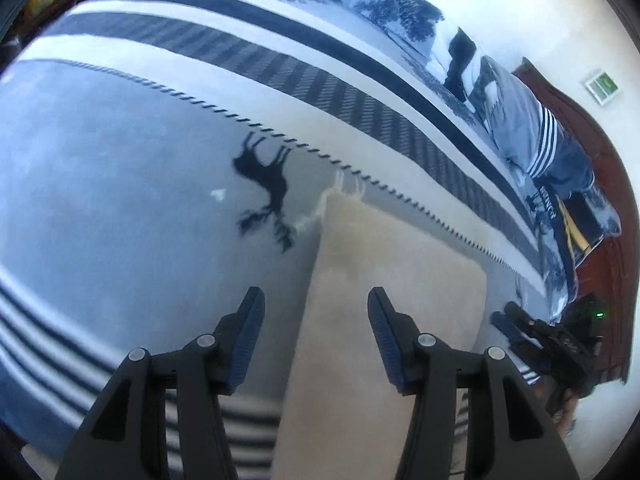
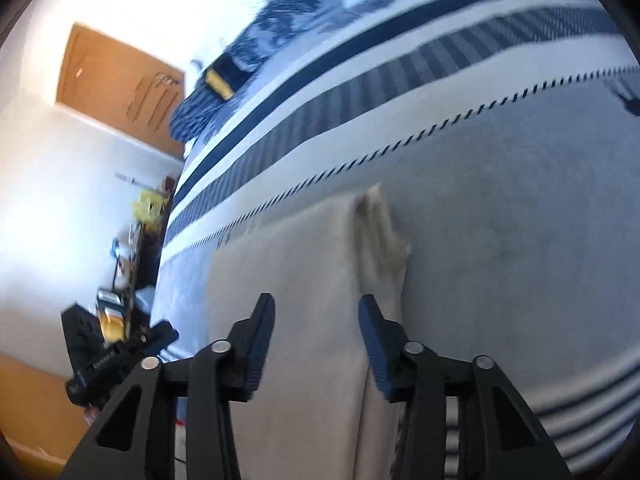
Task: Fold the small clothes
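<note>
Bed (image 1: 120, 208) w/ striped grey-blue cover takes up most of the room; it's the work surface, flat and roomy. Beige garment (image 1: 392, 280) lies spread near the bed's near edge, one side already folded in along a lengthwise crease, prob. to narrow it. Left gripper (image 1: 316, 320) and right gripper (image 2: 316, 328) hover over it, both about half open, holding nothing, jaws apart and clear of the cloth.
</note>
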The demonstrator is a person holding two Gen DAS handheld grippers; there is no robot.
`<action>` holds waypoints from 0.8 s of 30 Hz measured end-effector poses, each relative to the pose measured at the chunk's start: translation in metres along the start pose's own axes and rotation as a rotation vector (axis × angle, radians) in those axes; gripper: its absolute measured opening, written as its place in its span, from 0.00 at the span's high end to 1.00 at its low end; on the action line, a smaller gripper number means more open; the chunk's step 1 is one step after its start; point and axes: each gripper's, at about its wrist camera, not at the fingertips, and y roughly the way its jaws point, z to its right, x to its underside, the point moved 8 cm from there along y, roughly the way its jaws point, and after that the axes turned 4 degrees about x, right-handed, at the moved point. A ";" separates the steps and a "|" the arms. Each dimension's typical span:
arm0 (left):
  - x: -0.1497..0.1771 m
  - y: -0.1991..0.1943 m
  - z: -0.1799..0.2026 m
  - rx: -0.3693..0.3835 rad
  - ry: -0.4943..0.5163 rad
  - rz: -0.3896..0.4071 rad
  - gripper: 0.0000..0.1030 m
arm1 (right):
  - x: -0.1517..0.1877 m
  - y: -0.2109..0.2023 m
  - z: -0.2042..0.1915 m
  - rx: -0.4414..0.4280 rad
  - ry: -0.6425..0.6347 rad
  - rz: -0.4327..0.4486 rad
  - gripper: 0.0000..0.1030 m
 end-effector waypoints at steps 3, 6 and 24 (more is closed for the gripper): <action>-0.011 0.031 0.003 0.050 -0.043 -0.058 0.49 | -0.025 0.023 0.013 -0.031 0.059 -0.015 0.60; -0.021 0.054 0.005 0.059 -0.070 -0.093 0.50 | -0.039 0.043 0.016 -0.078 0.095 -0.048 0.72; -0.002 -0.009 0.017 0.014 0.069 0.083 0.45 | -0.035 0.028 0.020 0.060 0.046 0.010 0.71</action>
